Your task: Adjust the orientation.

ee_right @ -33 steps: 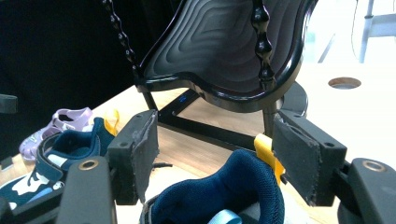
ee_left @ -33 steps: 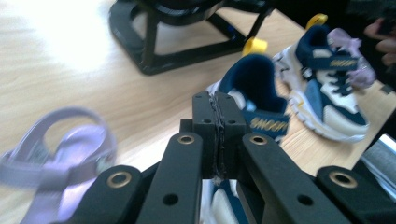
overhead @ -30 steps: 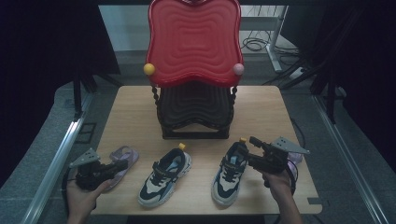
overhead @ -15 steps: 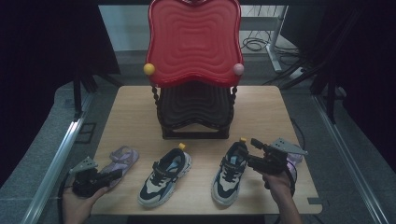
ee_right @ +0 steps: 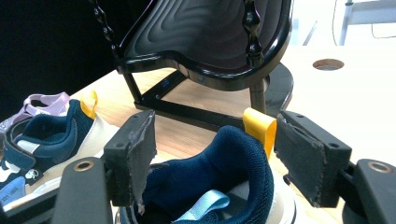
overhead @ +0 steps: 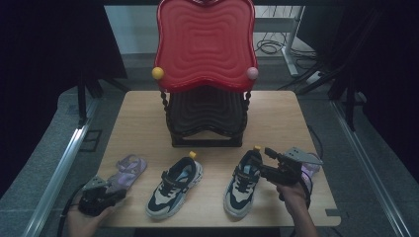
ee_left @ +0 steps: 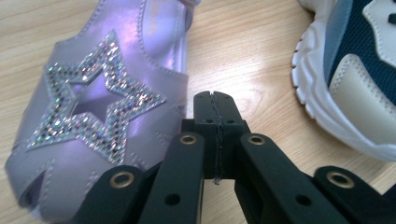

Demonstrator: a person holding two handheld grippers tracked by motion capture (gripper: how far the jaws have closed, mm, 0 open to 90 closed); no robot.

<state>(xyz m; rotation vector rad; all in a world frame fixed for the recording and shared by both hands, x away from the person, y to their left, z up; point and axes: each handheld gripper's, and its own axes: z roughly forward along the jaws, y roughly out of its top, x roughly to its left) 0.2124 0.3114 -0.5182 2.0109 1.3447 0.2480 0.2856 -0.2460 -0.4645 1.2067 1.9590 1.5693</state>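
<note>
A purple sandal (overhead: 129,168) with a glittery star (ee_left: 88,105) lies at the table's front left. My left gripper (overhead: 117,195) (ee_left: 213,100) is low over the wood just beside the sandal's edge, shut with nothing between its jaws. Two navy and cream sneakers with yellow heel loops stand side by side, the left sneaker (overhead: 174,186) (ee_left: 359,70) and the right sneaker (overhead: 243,180). My right gripper (overhead: 269,168) (ee_right: 217,135) is open, its pads (ee_right: 135,154) on either side of the right sneaker's heel (ee_right: 233,163); no squeeze on the collar shows.
A two-tier rack with a red upper shelf (overhead: 205,44) and a black lower shelf (overhead: 206,111) (ee_right: 205,32) stands at mid-table behind the shoes. A second purple sandal (overhead: 310,172) lies behind the right gripper. The table's front edge (overhead: 217,224) is close to both hands.
My left gripper has sunk and drawn back toward the table's front-left corner, beside the purple sandal. The right gripper and both sneakers have kept still.
</note>
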